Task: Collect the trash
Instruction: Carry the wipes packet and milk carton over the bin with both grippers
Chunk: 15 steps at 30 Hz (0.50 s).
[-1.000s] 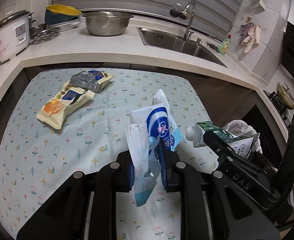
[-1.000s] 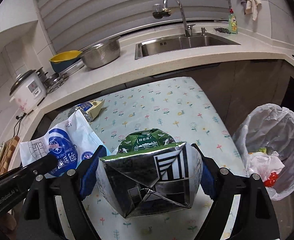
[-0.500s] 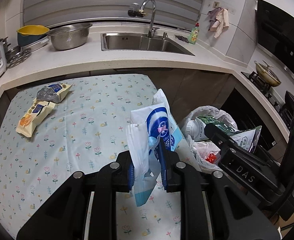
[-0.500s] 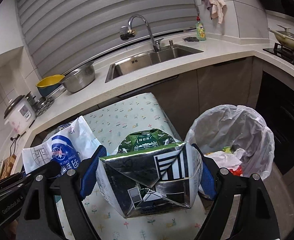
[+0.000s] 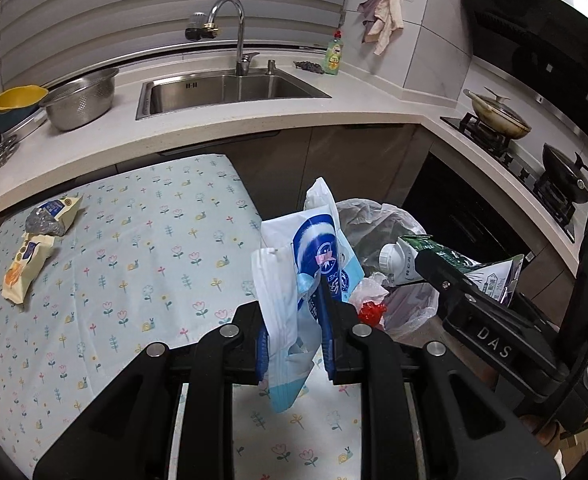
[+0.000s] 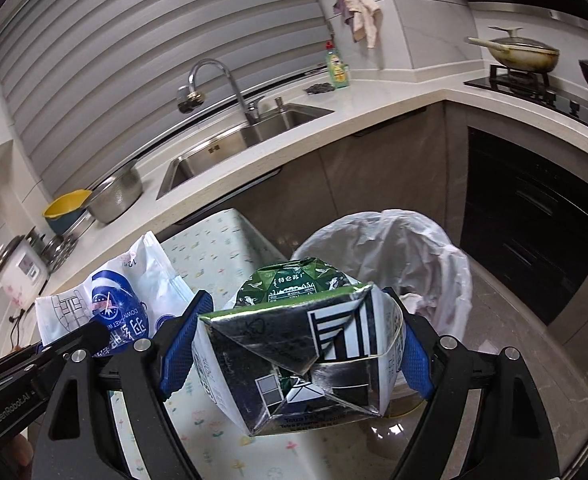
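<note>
Beside the table's [image 5: 106,240] right edge, left gripper [image 5: 296,344] pinches a blue-and-white plastic pouch [image 5: 314,256] narrowly, right gripper [image 6: 294,356] clamps a crushed green carton [image 6: 294,344] wide, both just short of the lined trash bin [image 6: 406,248]; two wrappers [image 5: 34,240] lie on the table.

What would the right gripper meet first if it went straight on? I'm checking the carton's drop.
Likely the white bin bag: its open mouth lies just beyond the carton in the right gripper, though depth is unclear.
</note>
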{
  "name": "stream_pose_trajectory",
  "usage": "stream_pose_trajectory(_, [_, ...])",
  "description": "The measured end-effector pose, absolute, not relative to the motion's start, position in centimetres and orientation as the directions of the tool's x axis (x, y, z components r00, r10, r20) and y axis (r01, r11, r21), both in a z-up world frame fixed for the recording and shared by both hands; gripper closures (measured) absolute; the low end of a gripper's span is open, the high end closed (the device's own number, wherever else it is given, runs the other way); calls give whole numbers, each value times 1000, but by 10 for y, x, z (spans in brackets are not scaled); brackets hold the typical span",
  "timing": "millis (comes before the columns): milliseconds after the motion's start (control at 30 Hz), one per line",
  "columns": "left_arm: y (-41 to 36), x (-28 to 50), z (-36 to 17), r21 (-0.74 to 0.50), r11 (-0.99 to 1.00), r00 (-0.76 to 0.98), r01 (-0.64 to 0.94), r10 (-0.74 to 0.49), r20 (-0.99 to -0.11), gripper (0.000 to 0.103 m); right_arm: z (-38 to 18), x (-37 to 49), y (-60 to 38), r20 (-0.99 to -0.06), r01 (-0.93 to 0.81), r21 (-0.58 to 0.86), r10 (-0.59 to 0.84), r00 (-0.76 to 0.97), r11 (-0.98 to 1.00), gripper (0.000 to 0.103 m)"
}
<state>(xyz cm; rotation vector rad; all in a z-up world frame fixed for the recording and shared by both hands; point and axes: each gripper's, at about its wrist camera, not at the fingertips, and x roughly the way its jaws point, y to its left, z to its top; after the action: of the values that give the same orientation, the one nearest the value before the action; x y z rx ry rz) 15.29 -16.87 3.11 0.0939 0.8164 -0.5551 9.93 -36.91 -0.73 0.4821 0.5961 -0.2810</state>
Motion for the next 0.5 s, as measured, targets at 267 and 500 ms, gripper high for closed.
stream_pose_trajectory(267, [-225,160,15,-116,809,494,576,-458,-739,82,-18,84,-414,-611,461,356,-171,773,813,23])
stream_pose_trajectory(500, [-260,179,1,-121,790,461,601,-467,-755,77,-31,86,-440,-629,509,357,-201,751,783,23])
